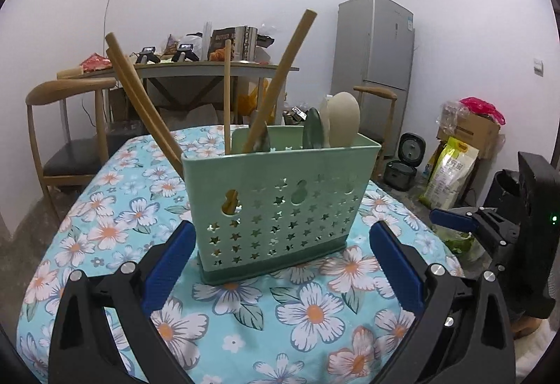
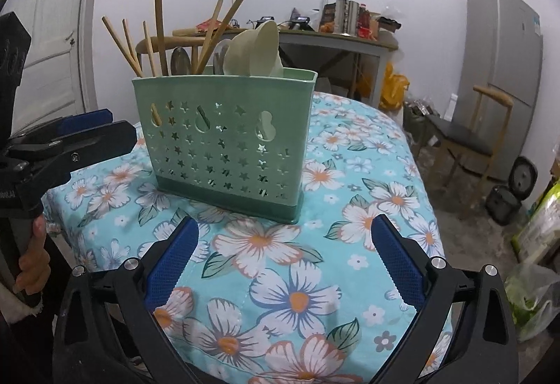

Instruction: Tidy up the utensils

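The green holder (image 2: 224, 142) stood on the flowery bench (image 2: 315, 279) with chopsticks (image 2: 159, 23) and spoons (image 2: 257, 48) inside, both hand-held grippers, left (image 1: 281, 265) and right (image 2: 285, 260), were wide open and empty, so sorting looked done.

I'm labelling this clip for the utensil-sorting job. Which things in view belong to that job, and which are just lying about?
Part of the job:
- green utensil holder
- chopsticks standing in it
- cream spoons in it
- left gripper, open
- right gripper, open

Just lying about:
- floral tablecloth
- fridge
- wooden chair
- cluttered back table
- rice cooker
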Motion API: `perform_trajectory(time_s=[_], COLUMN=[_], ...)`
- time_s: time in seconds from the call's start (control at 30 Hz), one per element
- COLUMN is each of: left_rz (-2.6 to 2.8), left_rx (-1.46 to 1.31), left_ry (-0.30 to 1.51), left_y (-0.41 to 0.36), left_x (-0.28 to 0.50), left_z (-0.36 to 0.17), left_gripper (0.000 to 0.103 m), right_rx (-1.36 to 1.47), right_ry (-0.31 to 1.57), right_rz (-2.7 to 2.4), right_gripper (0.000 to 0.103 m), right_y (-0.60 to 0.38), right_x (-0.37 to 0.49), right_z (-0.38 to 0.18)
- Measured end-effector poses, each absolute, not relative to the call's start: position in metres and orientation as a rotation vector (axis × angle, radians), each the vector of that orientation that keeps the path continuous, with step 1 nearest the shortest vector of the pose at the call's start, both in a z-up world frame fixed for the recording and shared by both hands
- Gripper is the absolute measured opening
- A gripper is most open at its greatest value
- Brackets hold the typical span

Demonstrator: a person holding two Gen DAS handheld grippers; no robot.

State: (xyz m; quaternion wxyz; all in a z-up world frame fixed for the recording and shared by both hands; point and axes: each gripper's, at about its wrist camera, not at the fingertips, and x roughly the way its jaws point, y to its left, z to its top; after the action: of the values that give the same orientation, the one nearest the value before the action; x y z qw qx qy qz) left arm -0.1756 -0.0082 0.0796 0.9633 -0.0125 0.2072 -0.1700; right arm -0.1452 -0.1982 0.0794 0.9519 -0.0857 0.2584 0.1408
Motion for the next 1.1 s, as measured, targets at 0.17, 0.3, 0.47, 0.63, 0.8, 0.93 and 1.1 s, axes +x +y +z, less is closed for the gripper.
perform_trajectory(time_s=[0.17,0.3,0.47,0.63,0.8,0.93,1.1], left_rz=[-0.336,-0.324,-0.302,-0.297,-0.301,-0.27,-0.245], left_rx=[-0.02,-0.027,-0.052,-0.075,-0.142,-0.189,-0.142], left_ry=[0.441,0.467,0.466,0.447,0.489,0.529,0.522], left_y=[-0.01,-0.006,0.002,0.008,0.018,0.027,0.022], left_x=[-0.174,-0.17,-0.169,-0.171,-0.161,-0.153,-0.156], left_z=[0.077,0.073,0.073,0.076,0.072,0.067,0.067], left_gripper=[0.097,0.097,0.097,0.097,0.097,0.097,0.097], right_rx=[-0.19,-0.164,-0.112,-0.075,-0.064,-0.061,-0.056], right_ry=[0.521,0.509,0.498,0.502,0.503,0.502,0.501], right_rz=[0.282,0.279,0.28,0.288,0.288,0.288,0.287], right_gripper=[0.095,0.095,0.095,0.095,0.095,0.095,0.095], right_y=[-0.196,-0.201,-0.207,-0.212,-0.213,-0.213,-0.214], right_x=[-0.147,-0.149,-0.149,-0.147,-0.148,-0.148,-0.148], right_z=[0.079,0.082,0.085,0.086,0.086,0.086,0.086])
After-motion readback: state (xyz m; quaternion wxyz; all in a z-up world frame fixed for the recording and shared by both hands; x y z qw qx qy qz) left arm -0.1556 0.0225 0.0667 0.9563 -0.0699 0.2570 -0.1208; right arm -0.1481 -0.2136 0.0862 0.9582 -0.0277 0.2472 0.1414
